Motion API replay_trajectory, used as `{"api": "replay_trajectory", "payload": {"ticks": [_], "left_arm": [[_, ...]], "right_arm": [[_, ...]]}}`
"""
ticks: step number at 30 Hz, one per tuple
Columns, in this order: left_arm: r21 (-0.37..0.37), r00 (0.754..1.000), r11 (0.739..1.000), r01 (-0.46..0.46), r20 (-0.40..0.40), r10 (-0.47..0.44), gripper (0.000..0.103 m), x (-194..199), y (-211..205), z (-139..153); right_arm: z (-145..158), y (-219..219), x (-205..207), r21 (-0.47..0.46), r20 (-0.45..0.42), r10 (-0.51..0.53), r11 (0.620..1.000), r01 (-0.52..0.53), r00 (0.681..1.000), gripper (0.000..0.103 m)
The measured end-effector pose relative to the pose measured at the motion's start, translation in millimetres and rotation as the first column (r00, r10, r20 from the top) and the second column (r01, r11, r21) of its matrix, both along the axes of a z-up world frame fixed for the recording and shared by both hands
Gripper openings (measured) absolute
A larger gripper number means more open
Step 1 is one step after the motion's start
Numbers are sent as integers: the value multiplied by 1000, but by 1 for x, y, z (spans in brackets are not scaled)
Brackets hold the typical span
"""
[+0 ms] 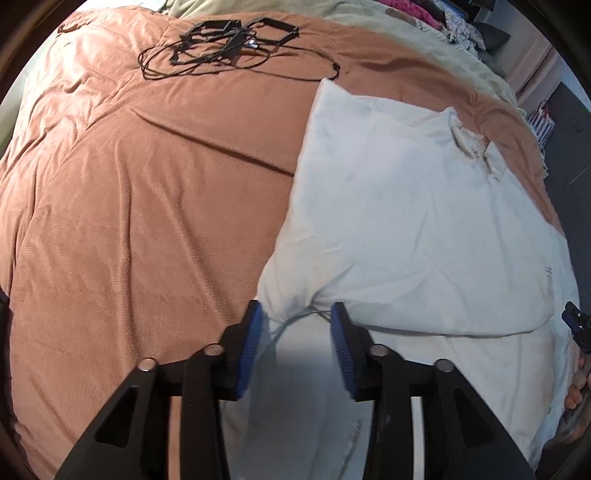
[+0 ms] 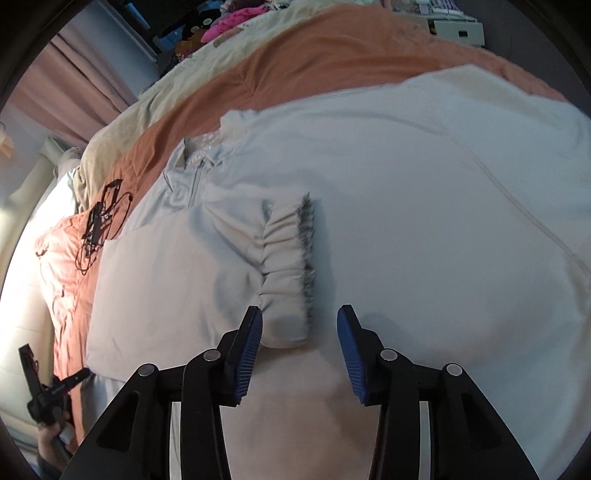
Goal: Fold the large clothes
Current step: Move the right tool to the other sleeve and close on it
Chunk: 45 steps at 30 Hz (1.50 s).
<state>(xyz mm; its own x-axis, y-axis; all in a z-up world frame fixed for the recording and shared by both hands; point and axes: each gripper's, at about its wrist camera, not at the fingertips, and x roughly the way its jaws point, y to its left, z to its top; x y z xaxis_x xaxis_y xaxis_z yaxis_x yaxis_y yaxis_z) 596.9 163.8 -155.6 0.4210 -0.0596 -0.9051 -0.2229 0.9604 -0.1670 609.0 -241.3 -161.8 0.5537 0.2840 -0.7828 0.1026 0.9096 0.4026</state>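
Observation:
A large white garment point(image 1: 399, 206) lies spread on the orange bedspread point(image 1: 129, 192), with its collar point(image 1: 476, 147) at the far right. One sleeve is folded across the body, its gathered cuff point(image 2: 288, 266) showing in the right wrist view. My left gripper point(image 1: 295, 314) is open and empty, over the garment's near left edge. My right gripper point(image 2: 300, 317) is open and empty, with the cuff's near end between its fingertips. The garment point(image 2: 424, 206) fills most of the right wrist view. The left gripper also shows at the lower left point(image 2: 55, 384).
A tangle of black cables and frames point(image 1: 229, 40) lies on the far part of the bed, also seen in the right wrist view point(image 2: 99, 221). A cream blanket point(image 1: 424, 40) and piled clothes point(image 2: 229, 18) lie beyond the bedspread. Curtains point(image 2: 74, 85) hang behind.

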Motion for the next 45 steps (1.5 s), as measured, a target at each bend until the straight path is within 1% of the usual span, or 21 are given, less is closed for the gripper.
{"api": "replay_trajectory", "payload": {"ticks": [1, 3, 4, 7, 11, 14, 18, 20, 22, 24, 26, 28, 30, 31, 35, 37, 41, 43, 45], "left_arm": [[4, 1000, 1000, 1, 15, -1, 69, -2, -4, 6], [12, 999, 1000, 1, 54, -2, 82, -4, -13, 19], [9, 997, 1000, 3, 73, -4, 82, -5, -19, 26], [-6, 996, 1000, 20, 87, -19, 82, -3, -36, 37], [9, 993, 998, 60, 100, -61, 82, 3, -68, 50], [9, 990, 997, 72, 118, -72, 82, 4, -88, 57], [12, 986, 994, 108, 127, -109, 82, 12, -119, 61], [15, 982, 991, 133, 133, -134, 82, 17, -139, 61], [11, 979, 988, 155, 132, -156, 82, 22, -157, 60], [11, 976, 984, 178, 129, -178, 82, 27, -174, 58], [12, 971, 979, 204, 127, -203, 81, 32, -194, 55], [9, 965, 974, 227, 129, -227, 78, 37, -213, 53], [4, 960, 968, 249, 131, -248, 76, 42, -231, 51], [3, 957, 965, 262, 131, -260, 72, 45, -240, 49], [8, 941, 950, 313, 129, -312, 64, 56, -276, 40], [4, 933, 941, 338, 125, -336, 58, 63, -293, 35], [-2, 917, 925, 381, 128, -377, 54, 73, -320, 25], [-8, 911, 918, 397, 130, -392, 49, 77, -332, 22], [-20, 901, 908, 420, 128, -414, 48, 82, -345, 19]], "right_arm": [[6, -8, -4, -3, 15, -5, 1000, 5, 1000, 58], [16, -31, -15, -7, 32, -38, 999, 38, 999, 66], [20, -43, -19, -1, 37, -51, 999, 51, 998, 66], [30, -82, -32, -5, 50, -97, 995, 98, 994, 66], [40, -142, -50, -17, 77, -176, 984, 178, 981, 66], [42, -181, -59, 6, 79, -240, 971, 240, 968, 66], [41, -232, -70, 11, 86, -307, 952, 307, 948, 66], [39, -252, -74, 17, 85, -331, 944, 331, 940, 63], [34, -272, -76, 26, 79, -354, 935, 353, 932, 57], [29, -290, -76, 27, 73, -376, 927, 375, 924, 55], [24, -307, -75, 24, 70, -394, 919, 394, 916, 51], [19, -320, -75, 21, 68, -409, 912, 409, 910, 48], [15, -334, -74, 21, 64, -427, 904, 426, 902, 47], [12, -341, -72, 19, 62, -437, 900, 436, 897, 46], [1, -370, -68, 22, 54, -474, 880, 474, 879, 45], [-4, -381, -66, 16, 48, -492, 871, 492, 869, 44], [-18, -402, -61, 14, 29, -531, 848, 531, 847, 42], [-24, -410, -58, 14, 22, -545, 838, 545, 838, 41], [-31, -416, -54, 13, 15, -557, 830, 557, 830, 41]]}}
